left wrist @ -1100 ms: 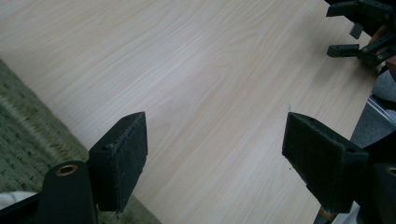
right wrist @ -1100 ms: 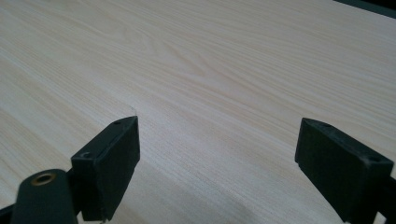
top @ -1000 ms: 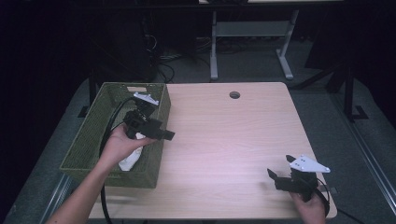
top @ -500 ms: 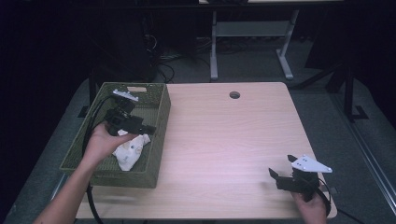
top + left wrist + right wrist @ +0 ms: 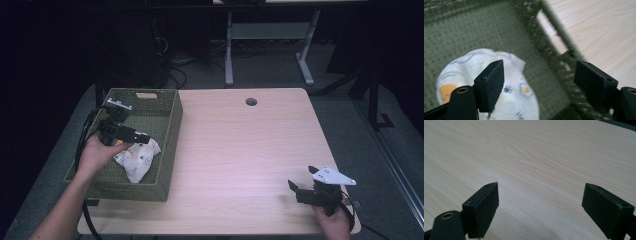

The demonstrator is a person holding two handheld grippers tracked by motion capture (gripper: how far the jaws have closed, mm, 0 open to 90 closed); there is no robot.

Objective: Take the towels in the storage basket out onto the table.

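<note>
left gripper [image 5: 142, 138]: jaws wide apart, nothing held, above basket interior | white printed cloth [image 5: 136, 159]: lying loose on floor of green woven basket [image 5: 170, 145], at 6 o'clock from gripper tips | right gripper [image 5: 300, 184]: jaws wide apart, empty, over bare wooden table [image 5: 240, 150], 4 o'clock corner, well apart from basket

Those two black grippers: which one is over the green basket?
The left gripper, jaws open above the white printed cloth in the basket. The right gripper sits over bare table.
</note>
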